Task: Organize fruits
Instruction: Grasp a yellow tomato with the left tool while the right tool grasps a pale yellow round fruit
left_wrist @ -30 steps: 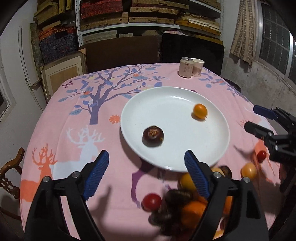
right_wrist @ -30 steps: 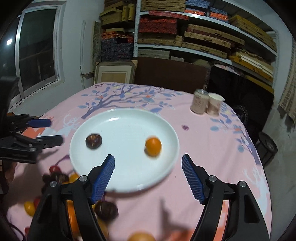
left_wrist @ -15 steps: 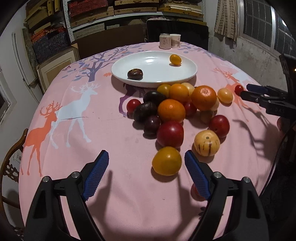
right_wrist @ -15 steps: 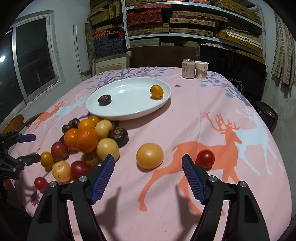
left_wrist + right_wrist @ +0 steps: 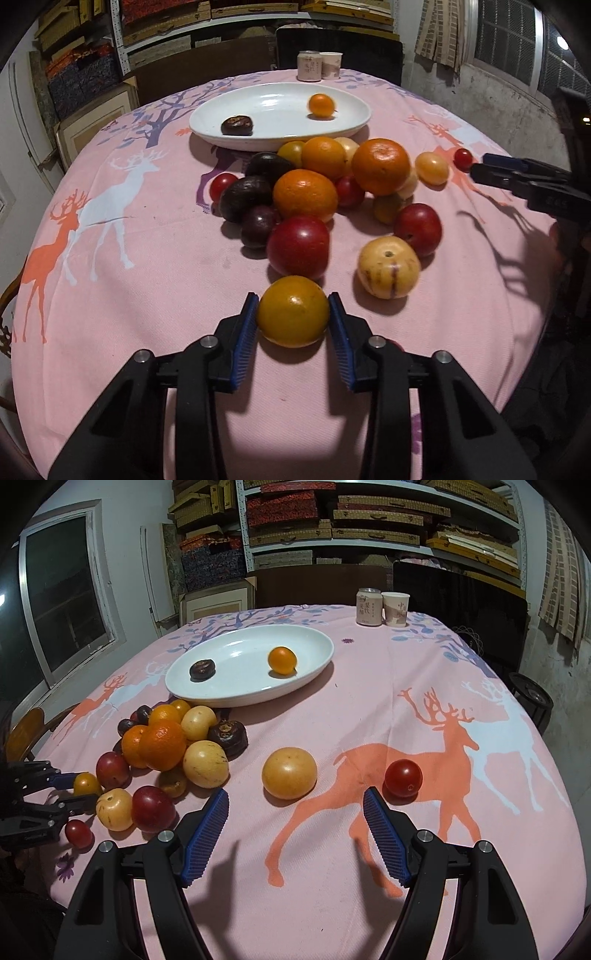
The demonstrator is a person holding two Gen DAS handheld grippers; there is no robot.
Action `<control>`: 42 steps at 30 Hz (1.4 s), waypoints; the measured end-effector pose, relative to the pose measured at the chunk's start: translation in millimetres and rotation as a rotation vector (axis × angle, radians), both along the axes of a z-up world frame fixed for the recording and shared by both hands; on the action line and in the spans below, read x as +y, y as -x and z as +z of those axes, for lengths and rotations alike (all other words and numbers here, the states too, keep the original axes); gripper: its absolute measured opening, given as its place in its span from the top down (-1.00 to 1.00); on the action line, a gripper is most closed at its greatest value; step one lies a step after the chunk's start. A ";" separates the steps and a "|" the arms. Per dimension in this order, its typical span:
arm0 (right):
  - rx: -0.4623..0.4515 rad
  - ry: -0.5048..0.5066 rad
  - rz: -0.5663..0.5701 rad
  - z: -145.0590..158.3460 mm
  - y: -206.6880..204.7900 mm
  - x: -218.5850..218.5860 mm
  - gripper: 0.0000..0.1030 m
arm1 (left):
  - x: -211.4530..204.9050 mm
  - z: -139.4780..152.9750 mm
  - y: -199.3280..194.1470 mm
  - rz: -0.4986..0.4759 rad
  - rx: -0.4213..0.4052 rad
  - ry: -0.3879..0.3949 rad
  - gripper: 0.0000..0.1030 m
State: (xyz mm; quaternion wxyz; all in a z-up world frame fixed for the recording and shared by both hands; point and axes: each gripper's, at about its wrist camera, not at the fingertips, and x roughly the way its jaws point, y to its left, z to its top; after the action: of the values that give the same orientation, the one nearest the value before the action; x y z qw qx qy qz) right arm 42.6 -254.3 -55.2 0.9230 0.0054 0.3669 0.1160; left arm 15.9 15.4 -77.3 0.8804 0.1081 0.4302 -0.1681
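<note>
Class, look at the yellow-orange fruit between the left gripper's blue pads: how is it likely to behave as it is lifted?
The yellow-orange fruit is round and glossy, so it may slip or roll free. The left gripper is closing on its widest part, which probably helps. Its smooth, taut skin suggests that a hard squeeze might bruise it.

Half hidden behind the left gripper's right finger: a small red fruit. Buried under the oranges: several dark fruits, kind unclear. Unreadable at this size: print on can and cup.
</note>
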 end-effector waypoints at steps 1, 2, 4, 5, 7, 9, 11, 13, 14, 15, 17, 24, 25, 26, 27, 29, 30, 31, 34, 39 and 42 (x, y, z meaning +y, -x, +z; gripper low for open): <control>0.010 -0.002 0.000 -2.3 -2.4 -0.4 -0.47 | -0.6 1.8 2.2 -0.002 -0.005 0.003 0.28; 0.016 -0.002 -0.001 -3.9 -4.8 -0.5 -0.47 | -0.5 4.0 3.5 -0.001 -0.010 0.009 0.28; 0.024 0.004 0.001 -6.1 -10.3 1.0 -0.47 | 1.3 9.0 4.9 0.004 -0.019 0.022 0.28; 0.024 0.016 0.006 -6.6 -13.9 3.6 -0.47 | 2.8 11.0 5.0 0.009 -0.024 0.026 0.28; 0.029 0.048 0.014 -8.9 -22.7 9.3 -0.45 | 6.5 15.1 3.9 0.024 -0.029 0.040 0.28; 0.067 0.063 0.024 -13.4 -34.4 13.6 -0.23 | 9.1 18.1 3.8 0.033 -0.034 0.046 0.28; 0.074 0.084 0.040 -13.9 -41.5 19.7 -0.17 | 10.2 19.3 4.5 0.038 -0.037 0.047 0.27; 0.088 0.093 0.059 -14.5 -47.9 25.7 -0.17 | 11.5 19.2 5.2 0.043 -0.038 0.047 0.27; 0.099 0.093 0.064 -15.5 -51.0 27.7 -0.17 | 11.6 18.9 5.2 0.047 -0.038 0.044 0.27; 0.113 0.095 0.063 -17.3 -54.5 28.9 -0.17 | 12.4 18.1 5.5 0.050 -0.039 0.042 0.27; 0.151 0.083 0.058 -22.6 -61.8 28.2 -0.17 | 13.4 16.8 6.2 0.056 -0.038 0.043 0.27; 0.163 0.027 0.047 -24.1 -63.0 21.6 0.17 | 16.3 14.9 7.6 0.060 -0.033 0.056 0.27; 0.159 0.027 0.048 -23.3 -61.4 22.0 0.17 | 16.7 14.7 7.8 0.060 -0.032 0.057 0.27; 0.151 0.029 0.047 -22.4 -59.3 22.6 0.17 | 16.9 14.5 7.7 0.061 -0.033 0.057 0.27; 0.145 0.031 0.046 -21.4 -58.1 22.9 0.17 | 17.1 14.7 8.2 0.061 -0.034 0.058 0.27; 0.132 0.037 0.048 -19.5 -54.7 23.7 0.17 | 17.5 15.2 9.3 0.062 -0.039 0.056 0.27; 0.126 0.039 0.051 -18.4 -52.9 24.1 0.17 | 17.8 15.6 9.6 0.064 -0.041 0.056 0.27; 0.119 0.038 0.053 -17.3 -51.0 24.3 0.17 | 18.2 16.0 9.7 0.065 -0.042 0.056 0.27; 0.105 0.033 0.049 -14.3 -46.5 22.8 0.17 | 19.0 16.5 9.9 0.067 -0.043 0.058 0.27; 0.097 0.013 0.039 -11.9 -40.7 18.0 0.17 | 20.2 18.9 9.5 0.066 -0.046 0.061 0.27; 0.087 -0.002 0.035 -8.0 -37.6 15.1 0.17 | 21.7 21.0 8.1 0.074 -0.050 0.063 0.27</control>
State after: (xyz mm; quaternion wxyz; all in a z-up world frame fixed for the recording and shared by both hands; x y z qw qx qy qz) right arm 80.2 -239.2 -63.2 0.9040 0.0052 0.4067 0.1320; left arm 7.8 37.1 -56.3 0.8993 0.0683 0.4064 -0.1463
